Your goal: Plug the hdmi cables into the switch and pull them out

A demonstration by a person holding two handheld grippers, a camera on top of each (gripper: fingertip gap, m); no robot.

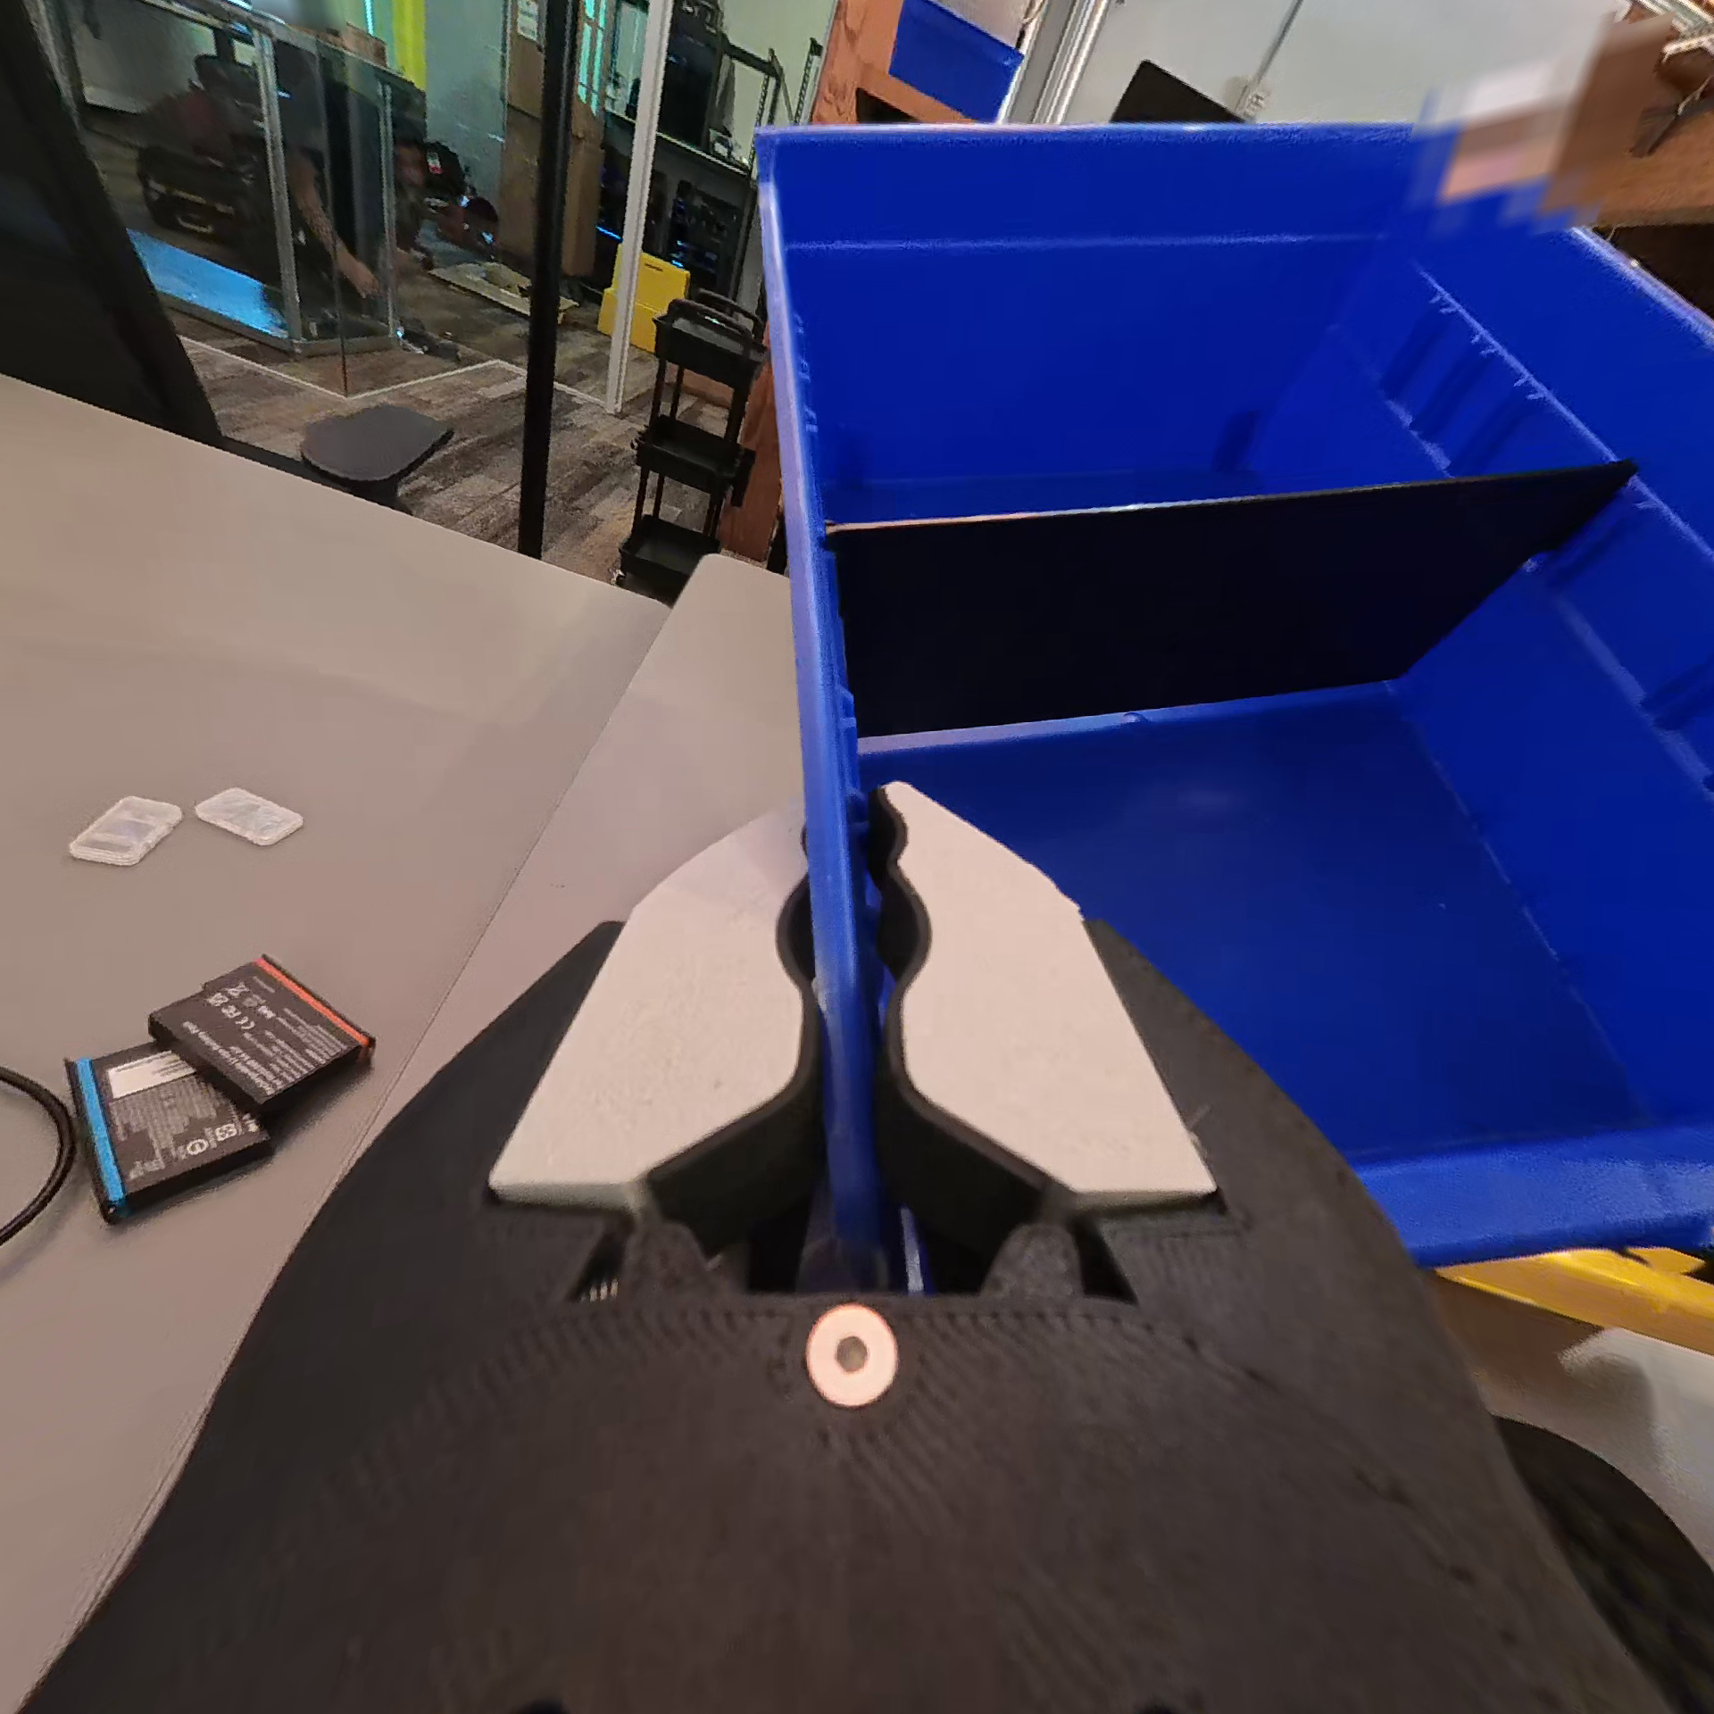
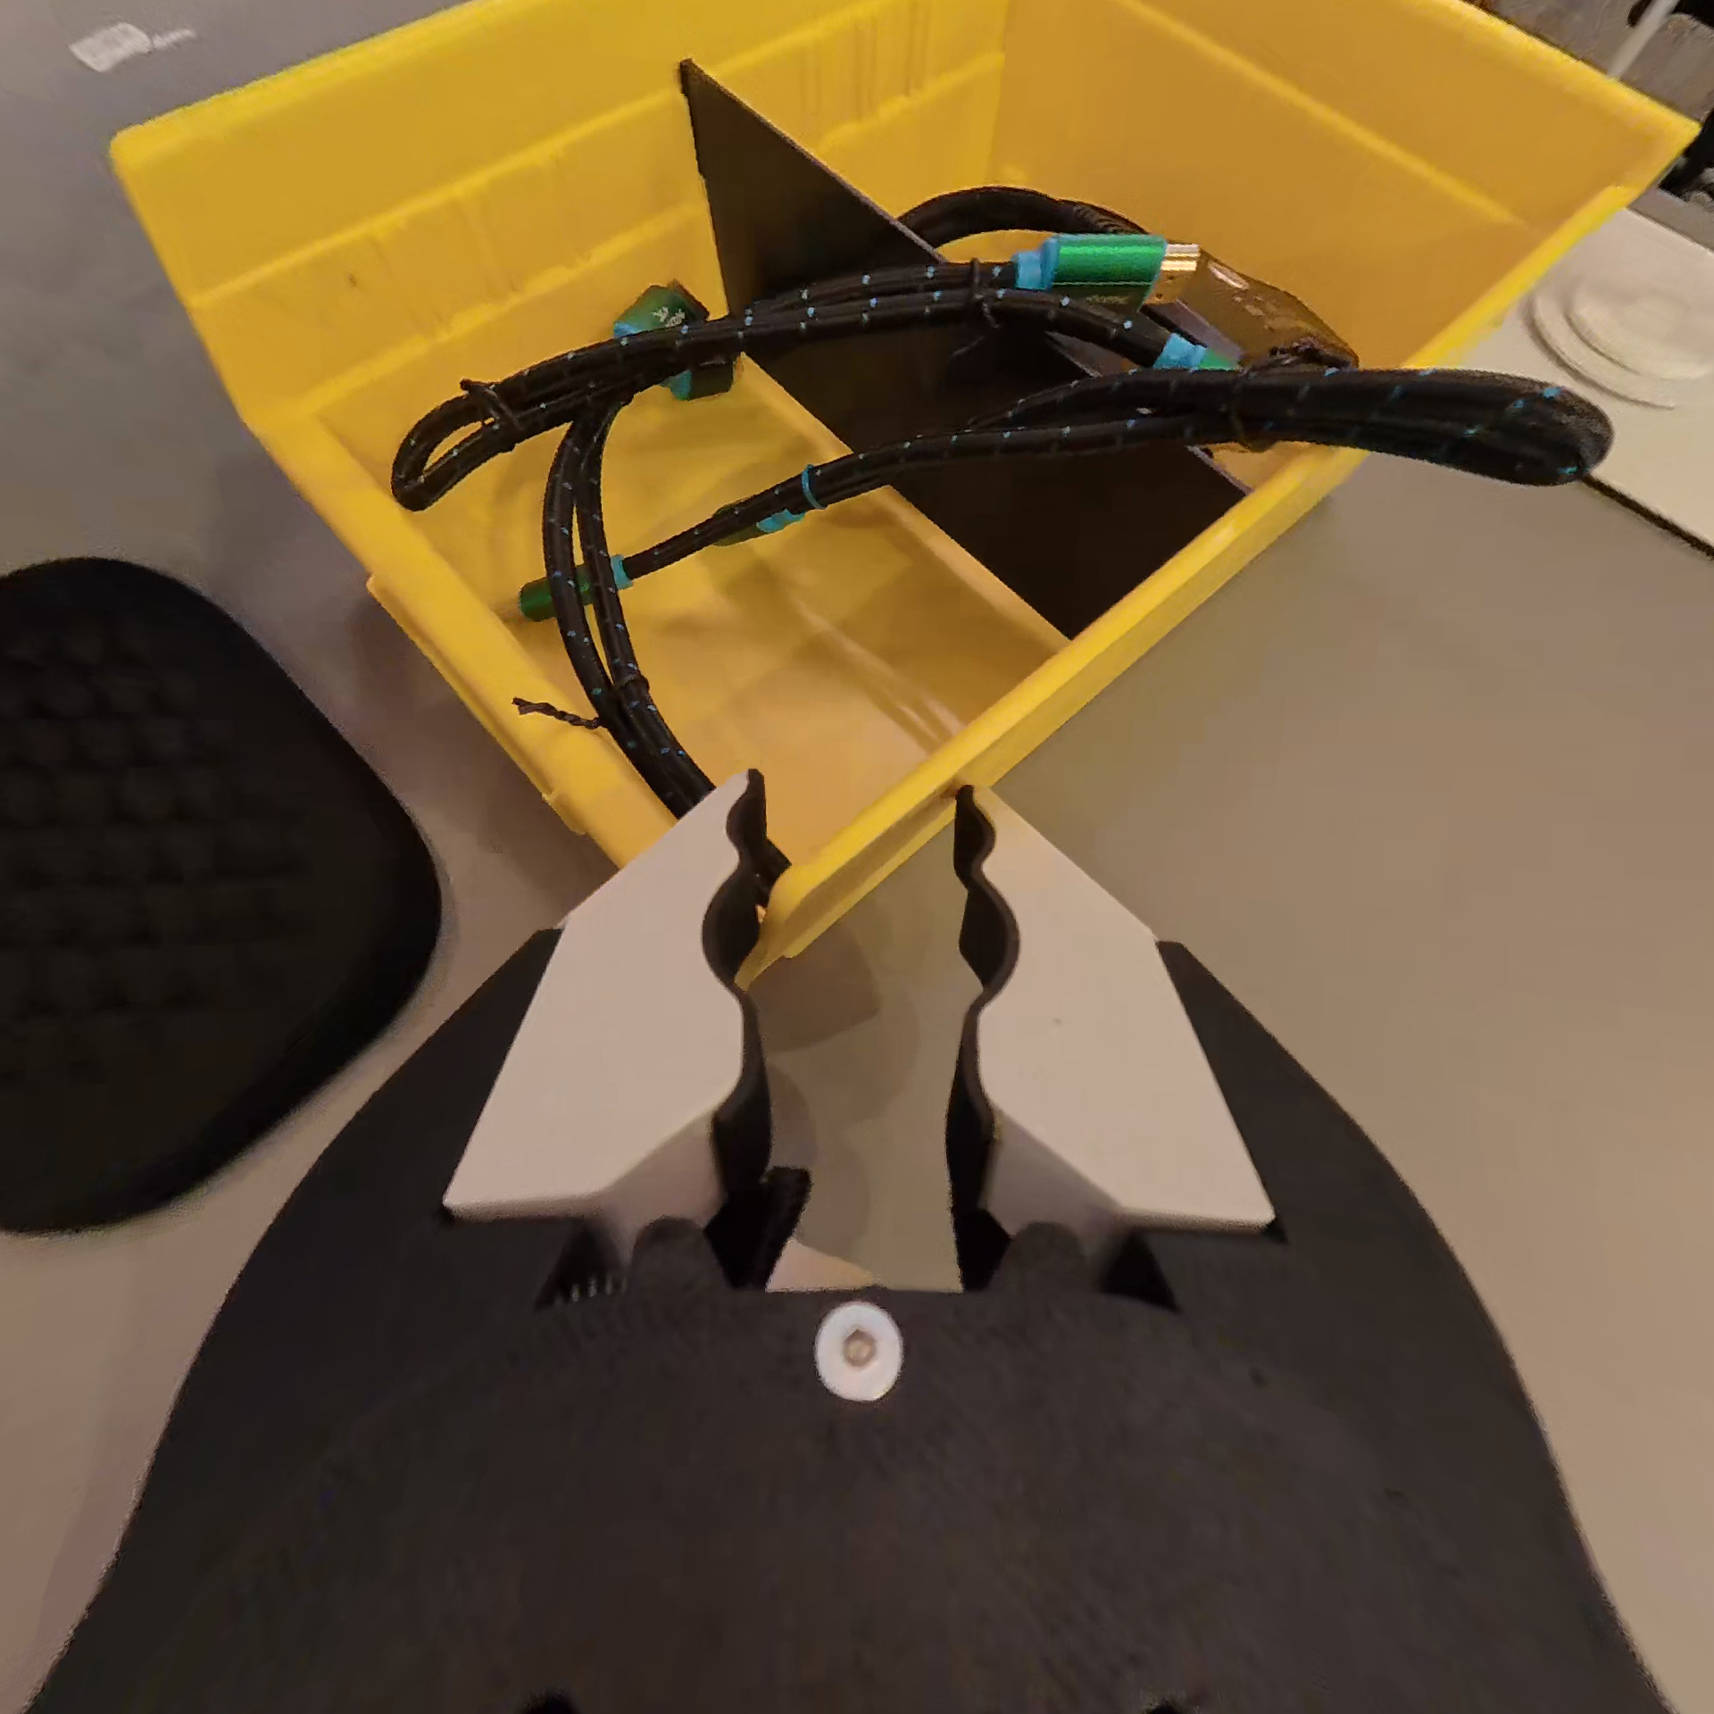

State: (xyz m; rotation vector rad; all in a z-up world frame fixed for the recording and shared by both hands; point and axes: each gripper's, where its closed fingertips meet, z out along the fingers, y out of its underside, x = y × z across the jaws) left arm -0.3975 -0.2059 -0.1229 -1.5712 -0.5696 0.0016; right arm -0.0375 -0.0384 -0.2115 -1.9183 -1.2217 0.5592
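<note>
My left gripper (image 1: 849, 937) pinches the wall of the empty blue plastic bin (image 1: 1298, 927); my right gripper (image 2: 858, 927) is spread at the near corner of the yellow plastic bin (image 2: 575, 297); inside it lie braided black hdmi cables (image 2: 909, 287) and the dark switch (image 2: 1271, 306); I'd reach over the rim and grasp a green plug body squarely.

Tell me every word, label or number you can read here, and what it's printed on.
I don't repeat writing; here is what bears it.
Black battery with red edge: small white print and marks.
Black battery with blue edge: white label, fine print.
Green cable plug: white lettering, blurred.
White sticker on the grey table: blurred.
</note>
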